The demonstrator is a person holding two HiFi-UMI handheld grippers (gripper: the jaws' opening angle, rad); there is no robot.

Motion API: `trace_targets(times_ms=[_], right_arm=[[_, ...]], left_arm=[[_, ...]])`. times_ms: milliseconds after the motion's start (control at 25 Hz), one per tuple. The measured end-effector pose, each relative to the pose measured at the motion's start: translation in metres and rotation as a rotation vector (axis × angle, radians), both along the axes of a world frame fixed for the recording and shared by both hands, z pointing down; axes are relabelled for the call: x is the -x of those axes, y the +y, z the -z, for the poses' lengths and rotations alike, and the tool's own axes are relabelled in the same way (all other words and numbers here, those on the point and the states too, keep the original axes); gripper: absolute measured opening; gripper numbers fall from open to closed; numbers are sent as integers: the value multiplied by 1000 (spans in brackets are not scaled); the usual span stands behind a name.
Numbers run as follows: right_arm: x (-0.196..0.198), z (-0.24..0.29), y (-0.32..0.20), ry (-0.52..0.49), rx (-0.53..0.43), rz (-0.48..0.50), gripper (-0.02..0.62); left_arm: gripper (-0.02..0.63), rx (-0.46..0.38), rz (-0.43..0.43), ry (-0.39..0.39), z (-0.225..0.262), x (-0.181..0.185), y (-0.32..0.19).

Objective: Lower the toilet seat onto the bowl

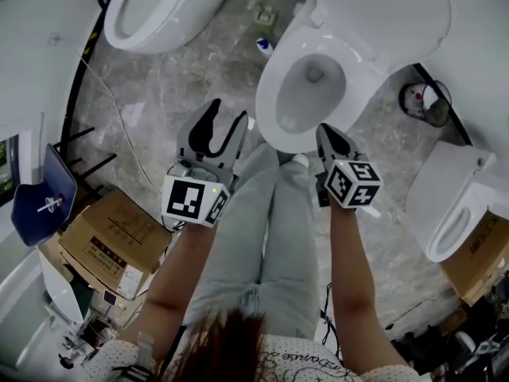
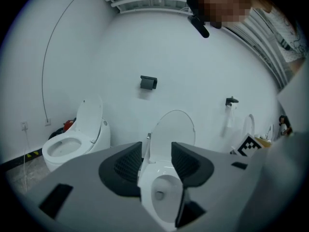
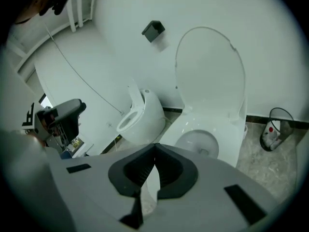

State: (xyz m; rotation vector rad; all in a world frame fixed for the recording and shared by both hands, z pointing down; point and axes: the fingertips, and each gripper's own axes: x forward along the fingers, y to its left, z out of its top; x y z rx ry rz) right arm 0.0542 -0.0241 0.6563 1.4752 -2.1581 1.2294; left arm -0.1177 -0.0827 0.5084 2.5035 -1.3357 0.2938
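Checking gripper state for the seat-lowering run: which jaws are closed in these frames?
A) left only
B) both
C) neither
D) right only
D: the right gripper has its jaws meeting at the tips with nothing between them. The left gripper has its jaws apart, with only the toilet bowl seen beyond the gap.

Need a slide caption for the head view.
Person stands facing a toilet with its lid upright, left tongs open, right tongs shut, both empty.
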Motion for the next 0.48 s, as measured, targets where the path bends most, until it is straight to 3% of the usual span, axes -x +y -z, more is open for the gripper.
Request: trace_targets(times_ms=[200, 480], right_arm=[[-8, 93, -29, 26, -136, -32, 12], [-5, 209, -50, 73, -300, 8, 12]], left_arm=[[111, -42, -22, -12, 49, -10, -8], [60, -79, -91, 12, 118, -28, -16]])
